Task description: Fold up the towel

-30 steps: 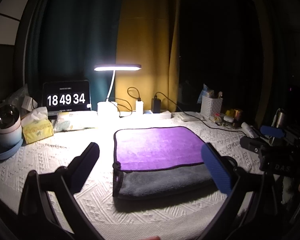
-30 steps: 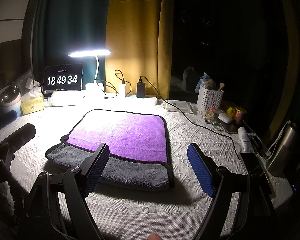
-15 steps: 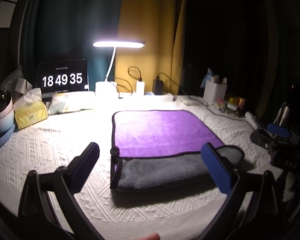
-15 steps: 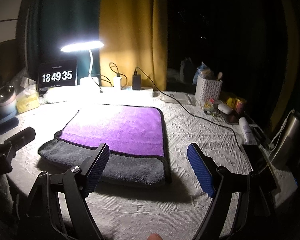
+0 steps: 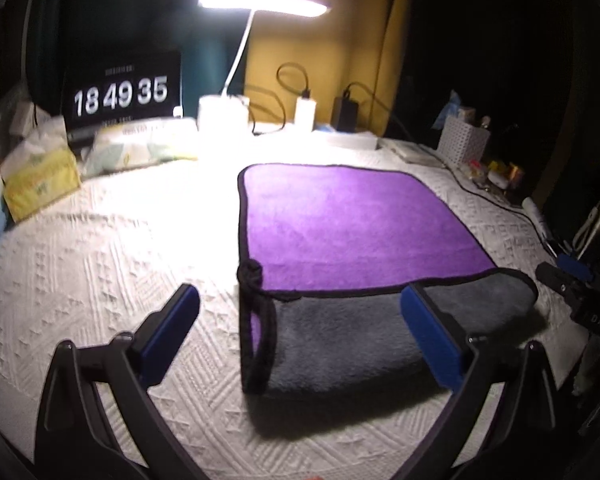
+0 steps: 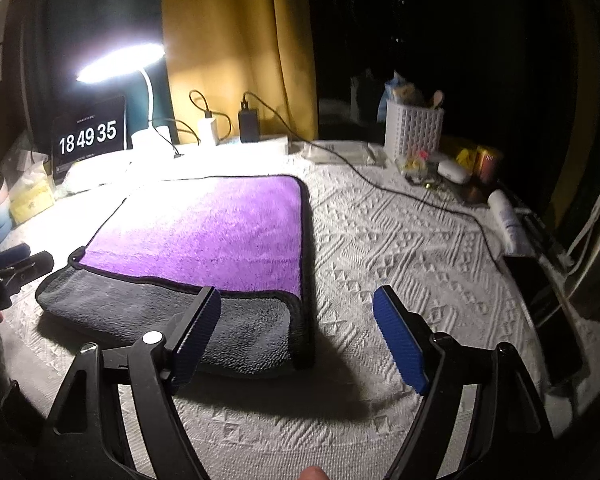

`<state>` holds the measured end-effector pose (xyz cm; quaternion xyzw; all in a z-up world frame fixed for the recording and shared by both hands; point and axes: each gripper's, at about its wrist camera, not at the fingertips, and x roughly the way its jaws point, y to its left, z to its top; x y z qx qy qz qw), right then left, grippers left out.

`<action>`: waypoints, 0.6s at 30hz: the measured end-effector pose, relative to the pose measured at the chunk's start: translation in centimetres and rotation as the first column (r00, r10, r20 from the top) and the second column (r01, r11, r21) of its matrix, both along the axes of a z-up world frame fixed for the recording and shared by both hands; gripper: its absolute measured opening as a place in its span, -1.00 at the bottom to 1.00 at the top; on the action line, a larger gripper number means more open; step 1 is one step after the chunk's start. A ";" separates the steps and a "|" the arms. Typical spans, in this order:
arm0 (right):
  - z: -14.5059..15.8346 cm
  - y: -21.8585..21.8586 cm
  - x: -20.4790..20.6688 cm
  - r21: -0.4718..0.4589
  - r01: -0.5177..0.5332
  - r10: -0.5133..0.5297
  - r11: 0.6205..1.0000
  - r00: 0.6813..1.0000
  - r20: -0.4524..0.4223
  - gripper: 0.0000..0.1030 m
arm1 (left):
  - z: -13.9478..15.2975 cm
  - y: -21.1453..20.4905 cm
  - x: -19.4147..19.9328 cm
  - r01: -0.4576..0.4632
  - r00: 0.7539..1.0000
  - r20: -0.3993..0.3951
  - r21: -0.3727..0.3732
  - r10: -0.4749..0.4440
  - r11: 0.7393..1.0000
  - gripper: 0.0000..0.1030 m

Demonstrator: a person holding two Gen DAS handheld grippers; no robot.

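The purple and grey plush towel with a black border (image 5: 352, 232) lies folded on the white surface with a woven cloth (image 5: 100, 260). Its purple layer is on top, and a grey strip of the lower layer shows along the near edge. A small black loop sits at the near left corner of the purple layer.

The left gripper (image 5: 300, 336) hangs above the near left corner of the towel. Its blue-padded fingers (image 5: 172, 332) stand wide apart and hold nothing. The right gripper (image 6: 298, 334) hangs above the near right corner, and its fingers (image 6: 400, 340) are also wide apart and hold nothing; one finger is over the grey strip, the other over the bare cloth.

Behind the towel a lit white desk lamp (image 5: 236, 56) shines on the surface. Beside it a black screen with the white digits 18 49 35 (image 5: 122, 92) stands upright. A white perforated basket (image 6: 414, 128) stands at the far right.
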<state>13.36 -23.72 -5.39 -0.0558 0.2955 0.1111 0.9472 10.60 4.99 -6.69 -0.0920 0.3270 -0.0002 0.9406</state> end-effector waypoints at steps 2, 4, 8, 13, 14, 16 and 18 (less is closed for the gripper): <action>-0.5 -0.2 0.7 0.010 -0.003 0.003 1.000 1.000 -0.023 0.41 | -0.5 0.3 0.6 0.002 1.000 -0.023 -0.009 -0.002 1.000 0.81; -0.9 -0.3 1.3 0.029 -0.014 0.015 0.999 0.998 -0.053 0.39 | -1.0 0.7 1.1 0.011 0.999 -0.045 -0.027 -0.013 1.000 0.71; -1.8 -0.4 2.4 0.053 -0.026 0.031 0.998 0.994 -0.106 0.13 | -1.9 1.0 1.8 0.032 0.995 -0.091 -0.084 -0.040 0.996 0.30; -2.5 -0.8 3.1 0.079 -0.038 0.050 0.996 0.988 -0.149 -0.05 | -2.6 0.6 2.2 0.050 0.988 -0.141 -0.081 -0.061 0.995 0.03; -2.5 -0.8 3.3 0.083 -0.041 0.053 0.996 0.987 -0.150 -0.06 | -2.7 0.5 2.2 0.049 0.987 -0.147 -0.075 -0.060 0.996 -0.03; -2.6 -0.8 3.4 0.084 -0.047 0.060 0.995 0.985 -0.160 -0.08 | -3.0 0.5 2.3 0.047 0.985 -0.163 -0.069 -0.058 0.997 -0.14; -2.9 -0.7 3.6 0.080 -0.052 0.065 0.995 0.983 -0.170 -0.19 | -3.1 0.4 2.3 0.039 0.984 -0.170 -0.059 -0.049 0.997 -0.27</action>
